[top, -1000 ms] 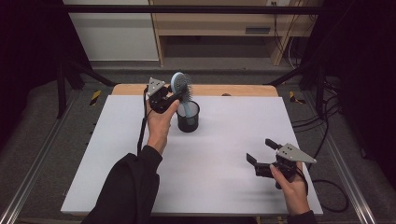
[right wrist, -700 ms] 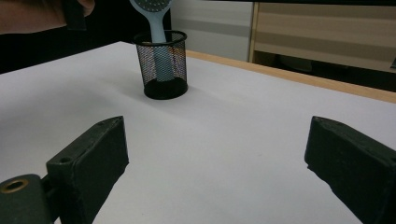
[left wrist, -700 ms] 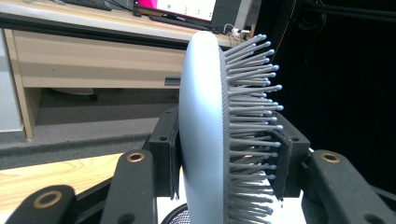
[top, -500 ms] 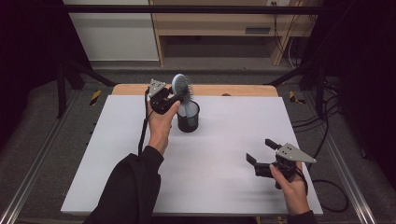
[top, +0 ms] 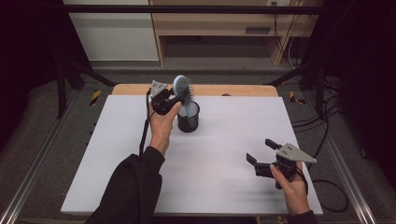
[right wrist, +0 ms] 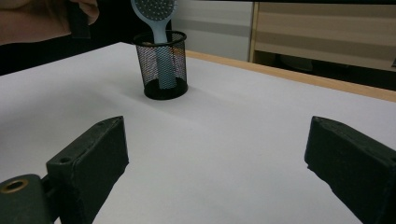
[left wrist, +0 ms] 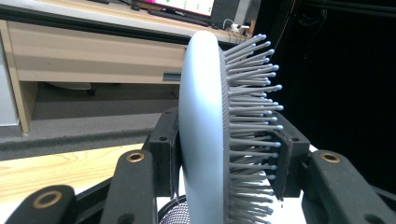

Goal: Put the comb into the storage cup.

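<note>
One pale blue hairbrush (top: 181, 88) stands handle-down inside the black mesh cup (top: 188, 122), head clamped by the left hand-held gripper (top: 169, 99); release remains. The right hand-held gripper (top: 261, 155) waits wide open, well apart from the cup.

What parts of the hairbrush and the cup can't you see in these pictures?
- Hairbrush handle: left gripper view, cut off by the bottom edge, between the left gripper's jaws.
- Handle's tip: right gripper view, blurred behind the mesh pen cup.
- Cup's bottom inside: high view, too dark.
- Brush top: right gripper view, cut off by the top edge.
</note>
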Demonstrator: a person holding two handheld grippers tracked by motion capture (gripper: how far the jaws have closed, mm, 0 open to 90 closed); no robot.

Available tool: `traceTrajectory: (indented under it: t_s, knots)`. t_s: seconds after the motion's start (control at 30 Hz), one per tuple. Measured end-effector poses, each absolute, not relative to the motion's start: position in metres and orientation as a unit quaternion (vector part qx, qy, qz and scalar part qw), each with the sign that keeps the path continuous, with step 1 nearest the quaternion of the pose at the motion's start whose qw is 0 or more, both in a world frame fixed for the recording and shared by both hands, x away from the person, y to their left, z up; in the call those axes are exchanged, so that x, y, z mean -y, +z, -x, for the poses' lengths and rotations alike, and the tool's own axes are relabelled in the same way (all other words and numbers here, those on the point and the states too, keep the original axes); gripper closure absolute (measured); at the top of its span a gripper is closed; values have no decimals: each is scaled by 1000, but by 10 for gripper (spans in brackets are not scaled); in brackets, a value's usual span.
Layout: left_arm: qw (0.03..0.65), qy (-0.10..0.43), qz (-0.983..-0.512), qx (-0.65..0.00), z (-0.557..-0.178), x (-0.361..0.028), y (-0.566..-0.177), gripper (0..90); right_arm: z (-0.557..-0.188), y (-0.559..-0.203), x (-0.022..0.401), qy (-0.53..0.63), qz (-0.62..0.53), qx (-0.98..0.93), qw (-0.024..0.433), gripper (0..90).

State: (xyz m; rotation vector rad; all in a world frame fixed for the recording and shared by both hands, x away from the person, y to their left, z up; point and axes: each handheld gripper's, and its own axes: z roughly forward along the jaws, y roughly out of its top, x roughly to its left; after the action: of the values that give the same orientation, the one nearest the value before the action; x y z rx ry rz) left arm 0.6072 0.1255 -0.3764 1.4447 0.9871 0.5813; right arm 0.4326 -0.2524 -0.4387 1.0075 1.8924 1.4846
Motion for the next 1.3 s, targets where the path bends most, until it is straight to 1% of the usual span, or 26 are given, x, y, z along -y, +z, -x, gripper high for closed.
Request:
traceTrajectory:
  t_s: [0.83,1.3]
  knots:
    - [603,250,-627,-425,-608,-126,-381,523,-433,-439,253,552,-374,-698,261,63]
    - [601,254,-633,-417,-608,-129,-382,490,-433,-440,252,551,-375,-699,259,59]
